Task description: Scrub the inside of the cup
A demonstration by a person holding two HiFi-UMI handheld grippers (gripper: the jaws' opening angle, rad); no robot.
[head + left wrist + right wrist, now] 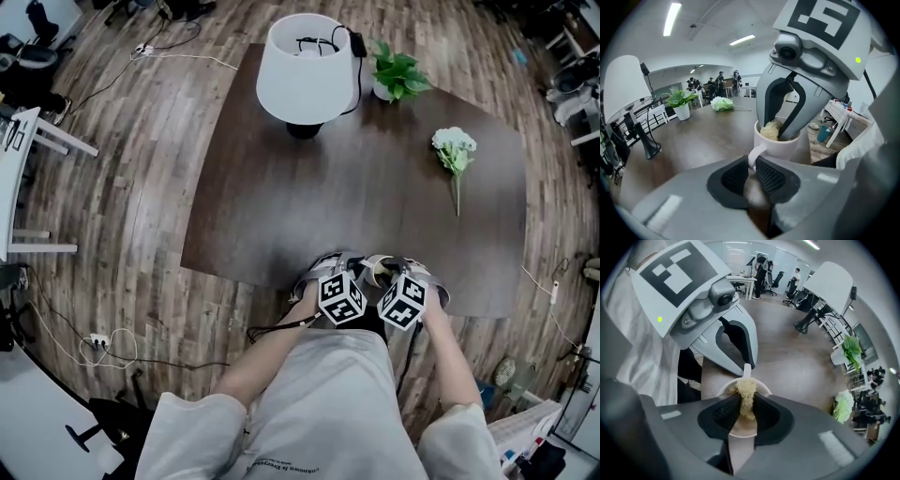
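My left tongs (752, 168) pinch the cup (785, 145) handle at the surface's (375, 206) six o'clock edge. My right tongs (746, 411) squeeze the scrubber (743, 391) inside, hiding the bottom.

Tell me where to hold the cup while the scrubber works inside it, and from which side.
Grip the handle, coming in sideways from the person's side. The cup is upright, and its handle loop sticks out toward the left gripper, whose jaws are shut on it. That leaves the open mouth free from above, where the right gripper holds the scrubber in the cup.
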